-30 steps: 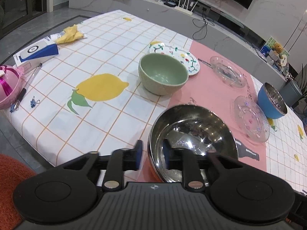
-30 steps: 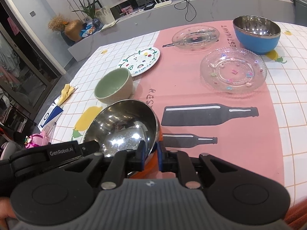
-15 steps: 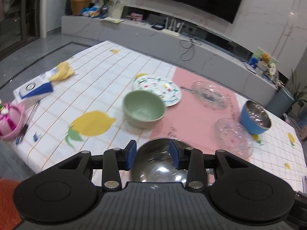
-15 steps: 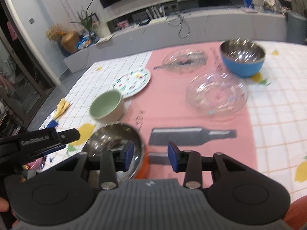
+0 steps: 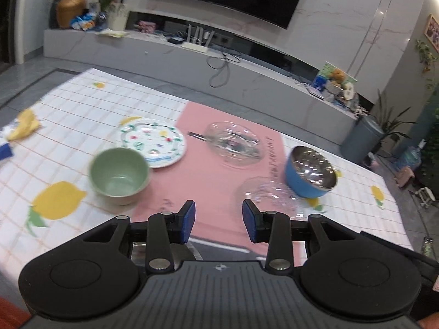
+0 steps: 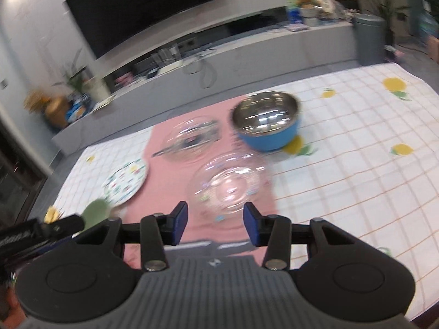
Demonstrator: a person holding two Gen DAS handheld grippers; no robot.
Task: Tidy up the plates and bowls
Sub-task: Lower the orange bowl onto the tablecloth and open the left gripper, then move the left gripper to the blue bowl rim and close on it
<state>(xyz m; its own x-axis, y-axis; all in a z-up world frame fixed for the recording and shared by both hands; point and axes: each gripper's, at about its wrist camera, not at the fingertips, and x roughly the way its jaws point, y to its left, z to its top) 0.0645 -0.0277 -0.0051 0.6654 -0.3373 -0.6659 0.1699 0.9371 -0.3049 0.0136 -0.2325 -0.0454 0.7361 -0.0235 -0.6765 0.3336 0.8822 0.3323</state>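
Note:
My left gripper (image 5: pixel 219 219) is open and holds nothing, above the pink runner. A shiny sliver of the steel bowl (image 5: pixel 137 250) shows under its fingers. Ahead of it stand a green bowl (image 5: pixel 119 175), a patterned plate (image 5: pixel 152 142), a far clear glass plate (image 5: pixel 234 144), a near clear glass plate (image 5: pixel 270 194) and a blue steel-lined bowl (image 5: pixel 311 172). My right gripper (image 6: pixel 215 219) has its jaws opening with nothing between them, just short of the near glass plate (image 6: pixel 230 183). Beyond lie the blue bowl (image 6: pixel 267 126), the far glass plate (image 6: pixel 192 137) and the patterned plate (image 6: pixel 126 182).
A checked tablecloth with lemon prints (image 5: pixel 57 200) covers the table. A yellow cloth (image 5: pixel 24 126) lies at the far left. The left gripper's body (image 6: pixel 41 230) crosses the right view's left edge. A grey TV bench (image 5: pixel 247 82) and a bin (image 5: pixel 359 137) stand behind the table.
Both grippers have let go of the steel bowl's rim, opened, and risen back from it. The bowl has dropped almost out of both views.

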